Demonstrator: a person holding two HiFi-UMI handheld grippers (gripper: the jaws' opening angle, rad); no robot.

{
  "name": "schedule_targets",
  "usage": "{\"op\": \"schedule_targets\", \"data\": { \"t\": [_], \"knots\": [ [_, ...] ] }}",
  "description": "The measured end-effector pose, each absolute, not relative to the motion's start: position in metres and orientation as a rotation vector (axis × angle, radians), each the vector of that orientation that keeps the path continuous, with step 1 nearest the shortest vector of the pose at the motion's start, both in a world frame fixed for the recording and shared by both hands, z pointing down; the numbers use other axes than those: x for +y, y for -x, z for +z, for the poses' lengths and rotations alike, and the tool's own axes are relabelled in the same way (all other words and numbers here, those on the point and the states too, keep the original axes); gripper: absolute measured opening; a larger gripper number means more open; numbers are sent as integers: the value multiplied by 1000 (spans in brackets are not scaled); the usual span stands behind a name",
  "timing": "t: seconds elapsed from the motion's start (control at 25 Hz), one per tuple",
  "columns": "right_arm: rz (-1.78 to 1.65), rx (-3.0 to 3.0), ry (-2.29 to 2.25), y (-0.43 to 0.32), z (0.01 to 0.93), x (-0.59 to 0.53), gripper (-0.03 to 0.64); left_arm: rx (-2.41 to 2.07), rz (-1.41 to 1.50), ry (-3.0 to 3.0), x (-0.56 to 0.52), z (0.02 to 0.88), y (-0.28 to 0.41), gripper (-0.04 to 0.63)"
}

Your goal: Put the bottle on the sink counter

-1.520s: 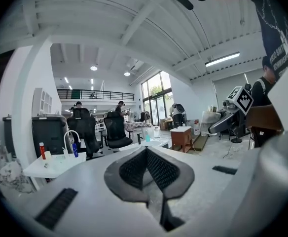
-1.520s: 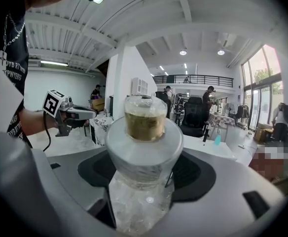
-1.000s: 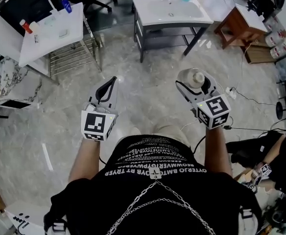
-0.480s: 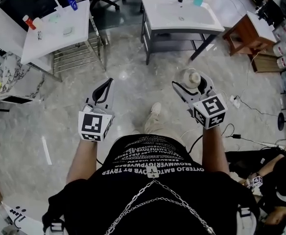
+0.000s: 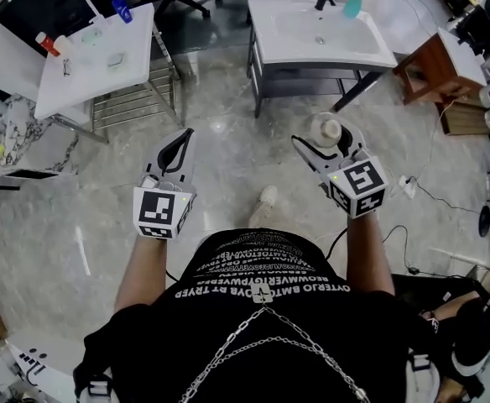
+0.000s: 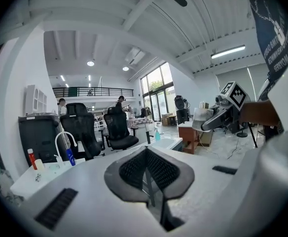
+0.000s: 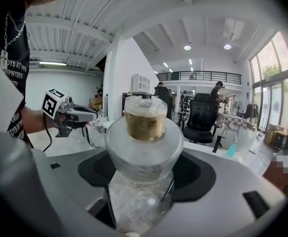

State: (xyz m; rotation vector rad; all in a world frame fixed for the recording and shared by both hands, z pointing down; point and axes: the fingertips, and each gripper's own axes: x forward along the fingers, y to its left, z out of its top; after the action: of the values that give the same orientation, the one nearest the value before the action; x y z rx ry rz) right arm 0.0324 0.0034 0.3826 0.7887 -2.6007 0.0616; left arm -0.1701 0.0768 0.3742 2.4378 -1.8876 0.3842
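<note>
Bottle (image 5: 326, 130), clear with a wrapped cap, sat clamped between the 2 jaws of the right gripper (image 5: 329, 145), over the marble floor (image 5: 228, 99) and well apart from the white sink counter (image 5: 278, 53) ahead. Left gripper (image 5: 179, 141) had its jaws pressed together, gripping nothing.
</note>
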Motion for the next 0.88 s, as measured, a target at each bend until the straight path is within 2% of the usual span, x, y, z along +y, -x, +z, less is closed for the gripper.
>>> {"op": "schedule_targets", "data": {
  "t": [0.64,0.88],
  "knots": [
    [52,-2623,-727,-70,379,-147,330,-1933,379,-2414,-74,365,124,5],
    [55,-2642,-698,-86,384,-182,330,-1955,370,-2382,-99,369,103,6]
  ]
}}
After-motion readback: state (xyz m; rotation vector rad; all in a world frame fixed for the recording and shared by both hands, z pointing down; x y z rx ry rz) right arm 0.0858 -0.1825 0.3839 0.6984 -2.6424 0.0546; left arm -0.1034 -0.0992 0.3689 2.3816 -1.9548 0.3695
